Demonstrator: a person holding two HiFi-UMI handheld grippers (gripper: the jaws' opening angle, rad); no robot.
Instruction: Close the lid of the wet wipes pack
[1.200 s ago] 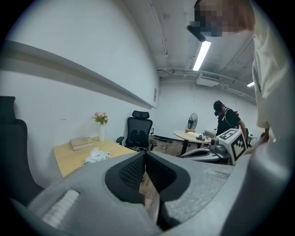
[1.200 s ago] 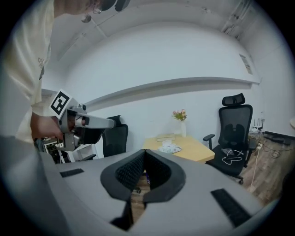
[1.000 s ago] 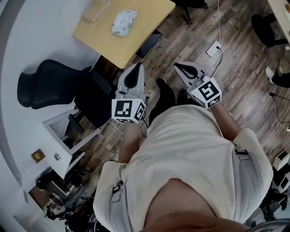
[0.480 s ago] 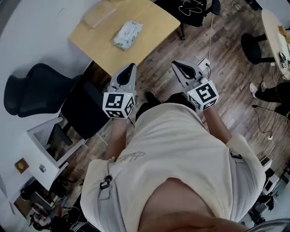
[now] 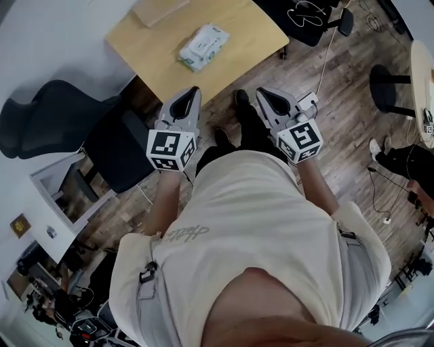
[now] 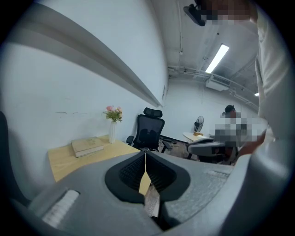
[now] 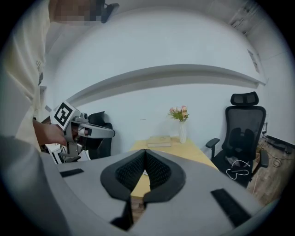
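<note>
- A black office chair (image 5: 41, 125) stood off the left corner of the wooden counter (image 5: 237, 51).
- A book (image 5: 156, 8) lay at the counter's far left edge, with a vase of flowers (image 6: 112, 125) near it.
- The wet wipes pack (image 5: 203, 46) lay flat near the counter's middle, well apart from both claws. Its lid was too small to read.
- The left claw (image 5: 194, 91) hovered just short of the counter's near edge, jaws pressed together on nothing.
- The right claw (image 5: 260, 92) hung off the counter's near right corner, jaws likewise together and empty.
</note>
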